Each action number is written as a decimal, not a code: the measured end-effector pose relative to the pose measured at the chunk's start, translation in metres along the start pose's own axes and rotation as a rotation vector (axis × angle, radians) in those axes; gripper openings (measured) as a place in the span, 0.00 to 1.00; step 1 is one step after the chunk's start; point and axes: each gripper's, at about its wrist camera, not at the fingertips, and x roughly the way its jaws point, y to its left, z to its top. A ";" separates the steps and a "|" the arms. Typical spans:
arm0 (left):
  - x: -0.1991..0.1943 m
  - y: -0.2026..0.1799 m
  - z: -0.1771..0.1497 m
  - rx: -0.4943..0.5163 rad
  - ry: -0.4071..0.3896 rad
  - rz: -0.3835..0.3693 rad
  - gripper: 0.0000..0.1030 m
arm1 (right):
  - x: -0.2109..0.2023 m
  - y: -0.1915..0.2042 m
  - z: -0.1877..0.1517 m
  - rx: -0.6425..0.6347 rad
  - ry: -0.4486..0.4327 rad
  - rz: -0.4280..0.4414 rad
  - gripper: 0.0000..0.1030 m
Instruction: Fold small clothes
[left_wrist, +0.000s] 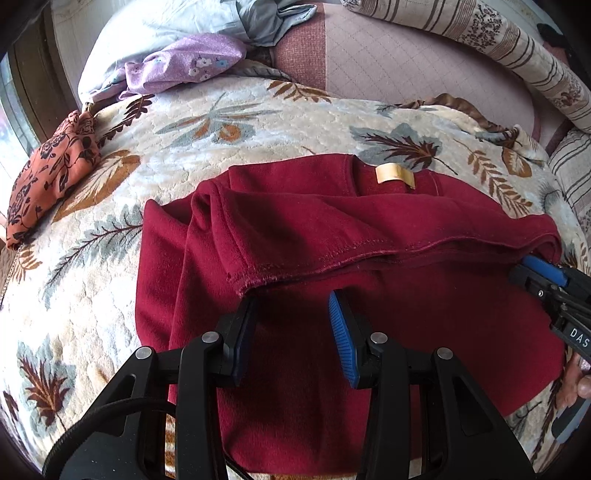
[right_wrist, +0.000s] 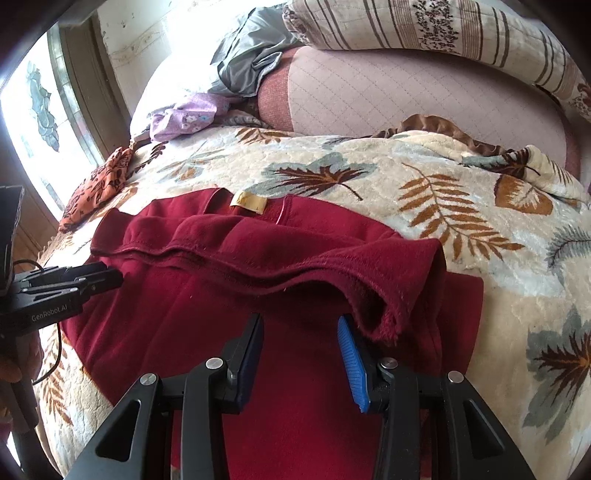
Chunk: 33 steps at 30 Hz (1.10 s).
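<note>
**Red garment half folded, both tools at its hem**

Left wrist view, from left to right: an orange floral cloth (left_wrist: 51, 177) lies at the far left edge of the bed, a purple cloth (left_wrist: 184, 64) beyond it, and the leaf-patterned blanket (left_wrist: 236, 125) covers the middle. On the blanket lies the red garment (left_wrist: 332, 229), its long axis running left to right, with a tan neck label (left_wrist: 394, 175) at the far side; nothing on the label can be read. A folded-over flap with a stitched hem crosses the garment's width. The left tool (left_wrist: 291, 328) hangs just near of that hem's left corner, half open, with nothing visibly between its pads. At the right edge the right tool (left_wrist: 543, 273) sits by the hem's right end; its body shows the letters "DAS", cut off by the frame.

From the right wrist view, the left tool (right_wrist: 110, 273) comes in from the left, marked "GenRobot.AI". The right tool (right_wrist: 301, 354) is likewise half open and seems to hold nothing, its blue pad (right_wrist: 352, 365) beside the flap's drooping right corner; whether pad and cloth touch I cannot tell.

I judge that the coming move turns on this: the hem lies just beyond each tool, one corner per hand, neither hand plainly nearer.
</note>
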 end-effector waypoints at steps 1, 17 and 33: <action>0.001 0.001 0.003 0.000 -0.001 0.001 0.38 | 0.003 -0.003 0.004 0.015 -0.001 0.000 0.38; 0.037 0.021 0.055 -0.081 0.005 0.033 0.38 | 0.027 -0.032 0.055 0.094 -0.058 -0.031 0.38; 0.034 0.044 0.057 -0.121 0.011 -0.042 0.38 | 0.051 -0.063 0.062 0.224 -0.002 -0.046 0.52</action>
